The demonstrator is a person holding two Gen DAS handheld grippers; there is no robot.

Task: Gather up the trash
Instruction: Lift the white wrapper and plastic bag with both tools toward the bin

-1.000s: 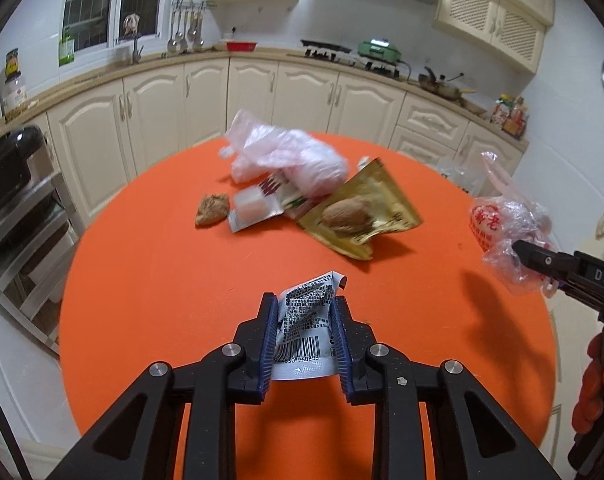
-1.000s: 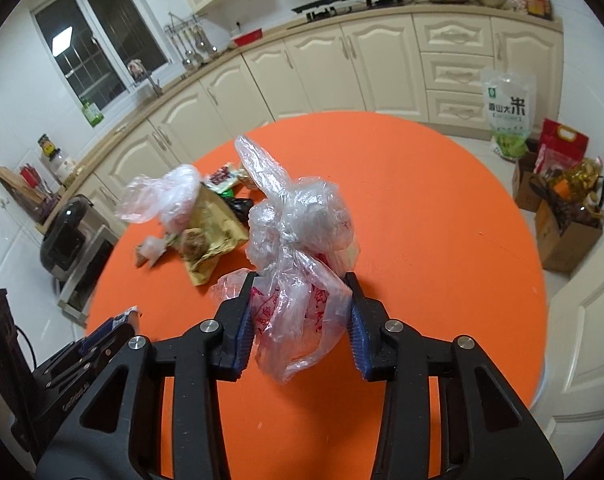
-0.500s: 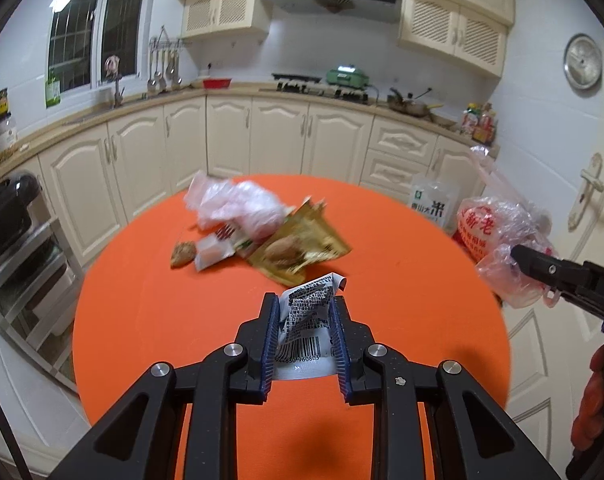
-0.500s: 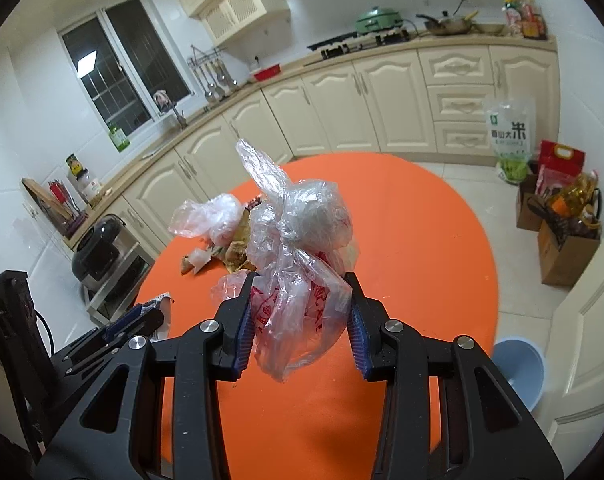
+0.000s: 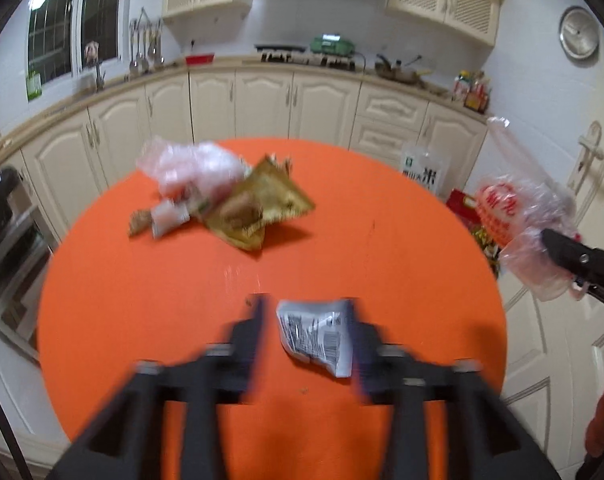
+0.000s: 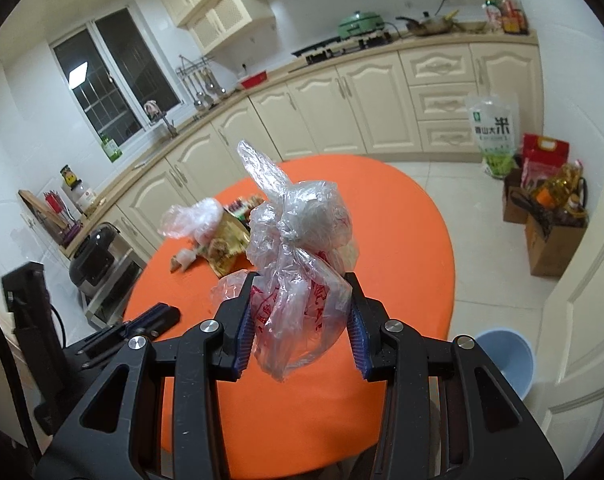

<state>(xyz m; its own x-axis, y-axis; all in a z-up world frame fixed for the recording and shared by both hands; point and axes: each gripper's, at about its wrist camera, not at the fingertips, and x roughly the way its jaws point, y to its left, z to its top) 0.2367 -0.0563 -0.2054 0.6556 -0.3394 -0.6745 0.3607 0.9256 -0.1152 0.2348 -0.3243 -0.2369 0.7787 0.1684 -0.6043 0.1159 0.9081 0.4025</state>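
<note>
A white printed wrapper hangs between the fingers of my left gripper, whose jaws are opening. The wrapper lies against the right finger and stands clear of the left one; the view is blurred. My right gripper is shut on a knotted clear plastic bag with red print, held in the air over the near edge of the round orange table. In the left wrist view that bag and the right gripper show at the far right. The left gripper shows low on the left in the right wrist view.
More trash lies at the table's far side: a crumpled clear bag, a gold pouch and small scraps. A blue bin stands on the floor at the right by a door. A rice bag and paper bags stand by the cabinets.
The left jaws have spread and the wrapper, gripped before, now hangs loose by the right finger. Both hands have drawn back from the trash pile. The right gripper still holds the bag.
</note>
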